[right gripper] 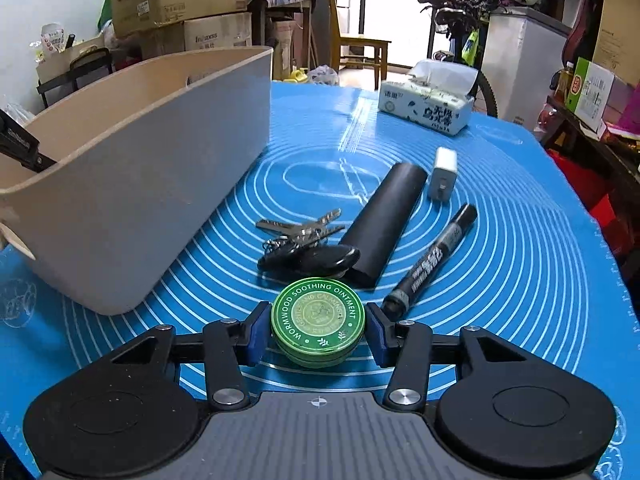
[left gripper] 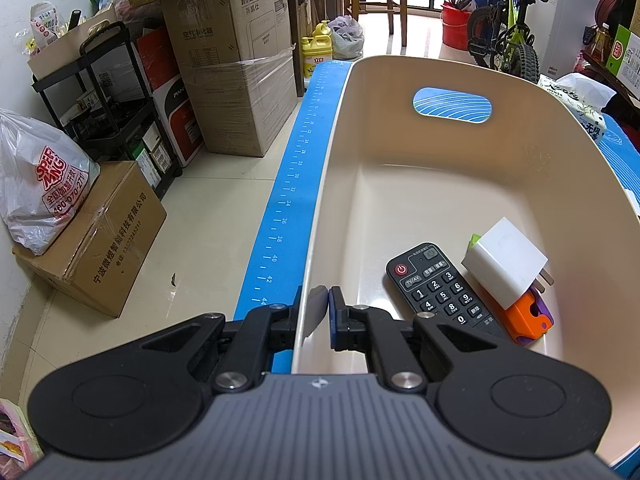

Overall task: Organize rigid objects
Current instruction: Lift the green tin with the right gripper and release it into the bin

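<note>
Jaws first: the right gripper (right gripper: 318,330) has its 2 pads against the sides of the green ointment tin (right gripper: 318,322), which sits on the blue mat (right gripper: 520,280) just in front of the keys (right gripper: 304,232). The left gripper (left gripper: 322,320) is pinched tight on the near wall of the beige bin (left gripper: 320,208), steadying it. Inside lie a remote (left gripper: 438,290), a white charger (left gripper: 504,266) and an orange piece. The step looks like picking up the tin; next it likely needs a firm squeeze, a lift over the rim, then release among those 3 things.
</note>
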Available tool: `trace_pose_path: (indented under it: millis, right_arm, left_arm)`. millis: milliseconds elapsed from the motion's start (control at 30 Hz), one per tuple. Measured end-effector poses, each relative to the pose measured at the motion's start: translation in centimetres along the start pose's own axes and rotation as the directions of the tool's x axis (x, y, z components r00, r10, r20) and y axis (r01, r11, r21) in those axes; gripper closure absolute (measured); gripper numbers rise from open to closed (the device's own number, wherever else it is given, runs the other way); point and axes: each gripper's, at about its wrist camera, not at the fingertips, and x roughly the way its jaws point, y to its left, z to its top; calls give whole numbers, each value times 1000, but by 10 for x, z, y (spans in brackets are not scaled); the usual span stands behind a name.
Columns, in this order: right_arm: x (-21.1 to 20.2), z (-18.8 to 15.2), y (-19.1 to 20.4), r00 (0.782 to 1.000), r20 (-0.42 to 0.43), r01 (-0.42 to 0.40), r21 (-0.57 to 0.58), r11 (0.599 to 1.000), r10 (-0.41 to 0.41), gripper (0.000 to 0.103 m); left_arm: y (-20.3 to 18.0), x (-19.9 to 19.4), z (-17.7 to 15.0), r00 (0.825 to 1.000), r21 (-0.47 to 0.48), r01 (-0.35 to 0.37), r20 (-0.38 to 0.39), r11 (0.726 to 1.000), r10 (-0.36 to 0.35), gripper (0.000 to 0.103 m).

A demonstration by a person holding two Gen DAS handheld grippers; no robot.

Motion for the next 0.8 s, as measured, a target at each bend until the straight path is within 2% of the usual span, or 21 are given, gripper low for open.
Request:
trace_pose_path:
  millis: [433,633,800]
  right_arm:
    - [-46,31,8,992,127,-16,-33,999,20,49]
    - [-59,58,17,980,196,-33,-43,998,41,49]
    - [-65,83,37,965,254,-45,-104,994,70,49]
  left_arm:
    - [0,0,0,1000,0,0,0,1000,0,92]
    - [0,0,0,1000,0,0,0,1000,0,92]
    - [0,0,0,1000,1,-1,0,1000,1,92]
